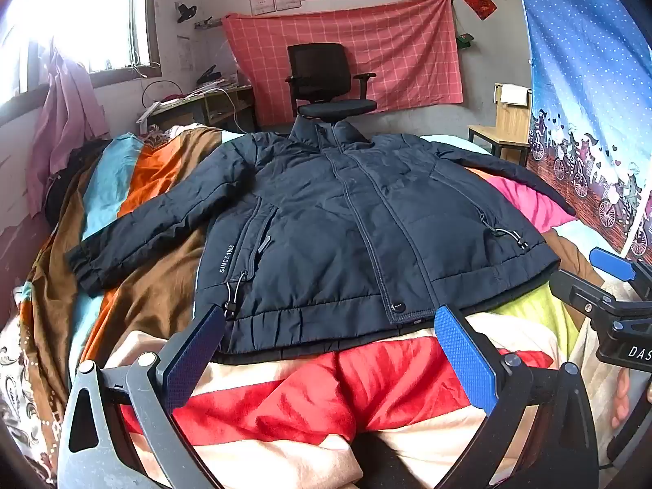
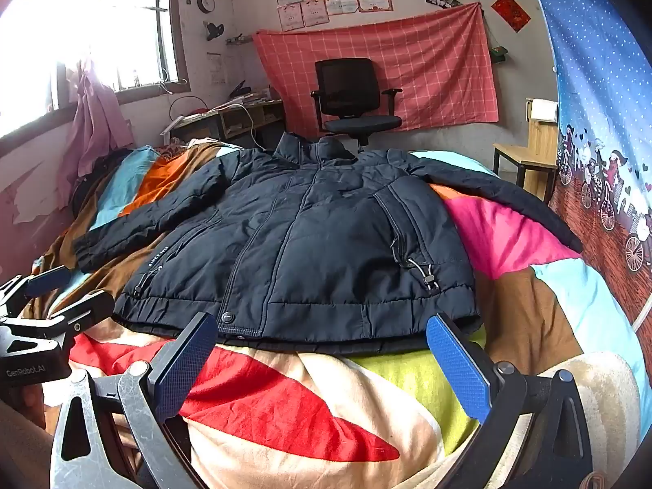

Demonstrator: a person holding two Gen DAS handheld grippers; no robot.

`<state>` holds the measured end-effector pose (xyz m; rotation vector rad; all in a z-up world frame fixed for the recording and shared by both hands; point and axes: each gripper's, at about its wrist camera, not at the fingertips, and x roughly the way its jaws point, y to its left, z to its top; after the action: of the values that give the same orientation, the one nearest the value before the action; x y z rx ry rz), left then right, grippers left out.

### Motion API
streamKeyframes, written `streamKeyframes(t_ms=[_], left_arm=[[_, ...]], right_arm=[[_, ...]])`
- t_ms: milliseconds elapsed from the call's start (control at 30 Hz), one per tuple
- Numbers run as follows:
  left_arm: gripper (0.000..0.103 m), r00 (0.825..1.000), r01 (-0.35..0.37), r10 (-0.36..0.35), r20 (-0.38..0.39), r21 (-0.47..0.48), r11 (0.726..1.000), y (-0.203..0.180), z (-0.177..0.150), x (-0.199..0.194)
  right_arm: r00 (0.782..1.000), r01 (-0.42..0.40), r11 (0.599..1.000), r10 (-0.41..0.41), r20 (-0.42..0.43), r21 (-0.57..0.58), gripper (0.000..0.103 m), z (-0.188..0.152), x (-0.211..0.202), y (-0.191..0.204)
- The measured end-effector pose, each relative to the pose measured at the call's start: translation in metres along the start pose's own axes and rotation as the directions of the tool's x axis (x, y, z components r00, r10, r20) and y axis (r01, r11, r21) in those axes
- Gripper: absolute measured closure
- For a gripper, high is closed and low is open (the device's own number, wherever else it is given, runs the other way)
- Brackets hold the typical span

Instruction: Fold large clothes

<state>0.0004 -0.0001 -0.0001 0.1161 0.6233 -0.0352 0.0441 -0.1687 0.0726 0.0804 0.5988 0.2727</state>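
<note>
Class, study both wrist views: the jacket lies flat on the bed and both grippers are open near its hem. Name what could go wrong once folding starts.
1. The jacket is thick and padded, so a fold may spring back open.
2. The drawstring toggle by the left gripper could snag a finger.
3. The rumpled blanket under the hem may get pinched by the right gripper along with the jacket.
</note>
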Motion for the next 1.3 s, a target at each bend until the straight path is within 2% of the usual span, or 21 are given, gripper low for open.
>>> streamKeyframes(t_ms=[1300], left_arm=[[0.002, 1.000, -0.002, 0.002, 0.006, 0.000, 1.000, -0.0001, -0.0001, -0.0002]], right_arm=[[1.000, -0.003, 1.000, 0.003, -0.004, 0.004, 0.000, 0.0001, -0.0001, -0.0007]])
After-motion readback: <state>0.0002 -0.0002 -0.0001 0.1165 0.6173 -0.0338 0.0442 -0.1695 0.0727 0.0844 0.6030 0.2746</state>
